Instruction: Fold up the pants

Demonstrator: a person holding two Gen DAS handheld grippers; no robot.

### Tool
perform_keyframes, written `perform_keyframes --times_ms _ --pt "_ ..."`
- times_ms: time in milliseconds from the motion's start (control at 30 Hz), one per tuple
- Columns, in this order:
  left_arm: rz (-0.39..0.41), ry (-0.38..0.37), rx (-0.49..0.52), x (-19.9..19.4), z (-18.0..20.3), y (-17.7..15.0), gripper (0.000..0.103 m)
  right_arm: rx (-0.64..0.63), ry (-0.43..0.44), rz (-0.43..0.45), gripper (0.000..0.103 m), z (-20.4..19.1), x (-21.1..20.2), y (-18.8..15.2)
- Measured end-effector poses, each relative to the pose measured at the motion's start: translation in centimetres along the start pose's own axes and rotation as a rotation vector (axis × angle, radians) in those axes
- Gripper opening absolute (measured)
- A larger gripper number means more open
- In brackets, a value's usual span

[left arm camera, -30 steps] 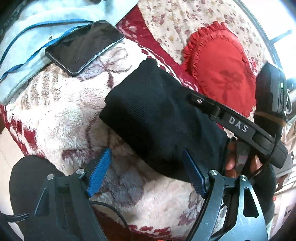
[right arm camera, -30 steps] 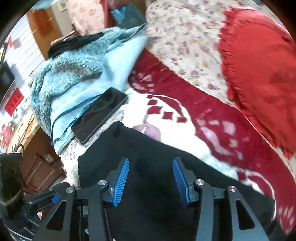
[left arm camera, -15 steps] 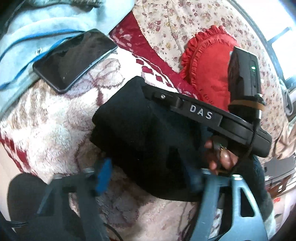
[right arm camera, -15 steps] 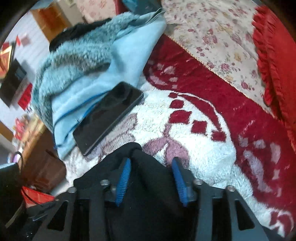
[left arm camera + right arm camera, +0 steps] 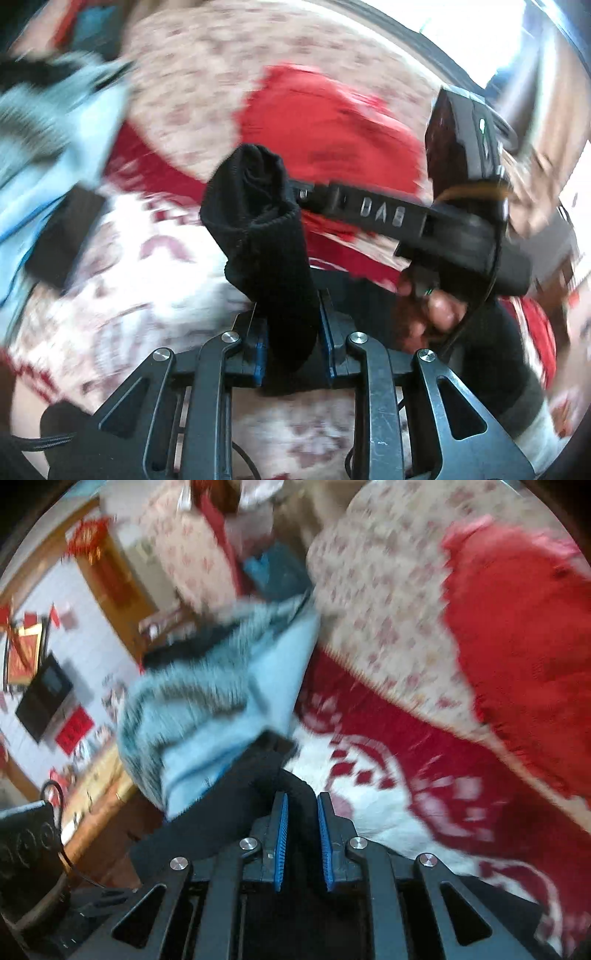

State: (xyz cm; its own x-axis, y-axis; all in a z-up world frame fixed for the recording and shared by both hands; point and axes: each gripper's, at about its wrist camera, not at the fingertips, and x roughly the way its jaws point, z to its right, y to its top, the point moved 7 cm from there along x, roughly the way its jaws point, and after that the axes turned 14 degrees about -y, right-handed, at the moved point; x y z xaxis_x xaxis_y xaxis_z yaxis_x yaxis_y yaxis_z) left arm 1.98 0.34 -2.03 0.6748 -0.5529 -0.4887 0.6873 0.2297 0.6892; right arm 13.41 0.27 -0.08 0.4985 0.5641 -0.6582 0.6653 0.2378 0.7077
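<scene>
Pants (image 5: 269, 236), black, bunched, lifted off blanket (image 5: 155, 295).
Pinched between closing left gripper (image 5: 291, 339) at six o'clock; also gripped by closing right gripper (image 5: 301, 834).

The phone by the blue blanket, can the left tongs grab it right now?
Probably not. The left tongs are closing around the black pants, so they are busy. The phone lies apart, off to the side.

Black left tool (image 5: 291, 343), blue pads (image 5: 258, 347), silver screws.
</scene>
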Motion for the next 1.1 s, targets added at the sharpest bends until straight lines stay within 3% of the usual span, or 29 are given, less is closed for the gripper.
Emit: perform_keyframes --times_ms 100,233,300,333,400,467,567,667,833,933,967,1000,1033,1100 --pt "-0.093 -0.057 0.062 4.0 2.8 -1.7 0.022 0.072 -0.097 0.049 0.015 4.0 -4.3 -0.6" --pt "-0.278 -0.131 0.112 10.2 5.3 -5.7 0.022 0.215 -0.295 0.039 0.016 11.5 -8.5 -4.9" --pt "-0.370 -0.178 0.150 11.7 6.7 -7.7 0.022 0.351 -0.314 0.009 0.024 15.3 -9.7 -8.2" --pt "-0.385 -0.194 0.163 11.6 7.4 -8.0 0.022 0.406 -0.309 -0.003 0.033 16.4 -10.1 -9.6" --pt "-0.377 -0.210 0.203 10.7 8.3 -7.8 0.027 0.483 -0.280 -0.005 0.037 18.0 -10.9 -11.4" --pt "-0.349 -0.206 0.232 9.1 8.7 -6.9 0.040 0.531 -0.235 0.027 0.041 18.3 -11.8 -12.5" --pt "-0.299 -0.188 0.207 6.8 7.5 -5.1 0.045 0.536 -0.161 0.067 0.048 17.1 -12.2 -12.3" --pt "-0.250 -0.094 0.192 5.8 4.7 -3.0 0.055 0.467 -0.123 0.045 0.052 15.0 -10.4 -11.2" --pt "-0.254 0.021 0.112 7.4 -0.3 -2.6 0.055 0.435 -0.154 -0.031 0.061 14.0 -6.4 -11.4" --pt "-0.287 0.054 0.067 8.3 -2.1 -4.2 0.055 0.410 -0.209 -0.118 0.061 13.7 -3.5 -12.4" --pt "-0.292 0.065 0.061 8.5 -2.3 -4.4 0.055 0.414 -0.217 -0.097 0.058 13.7 -3.5 -12.4" --pt "-0.295 0.074 0.060 8.6 -2.4 -4.7 0.055 0.420 -0.213 -0.077 0.052 13.6 -3.6 -12.2" --pt "-0.295 0.073 0.057 8.6 -2.5 -4.8 0.055 0.418 -0.179 -0.067 0.029 13.1 -3.8 -12.0" --pt "-0.289 0.063 0.053 8.3 -2.1 -4.4 0.055 0.350 -0.206 -0.038 0.021 12.2 -4.5 -11.3"
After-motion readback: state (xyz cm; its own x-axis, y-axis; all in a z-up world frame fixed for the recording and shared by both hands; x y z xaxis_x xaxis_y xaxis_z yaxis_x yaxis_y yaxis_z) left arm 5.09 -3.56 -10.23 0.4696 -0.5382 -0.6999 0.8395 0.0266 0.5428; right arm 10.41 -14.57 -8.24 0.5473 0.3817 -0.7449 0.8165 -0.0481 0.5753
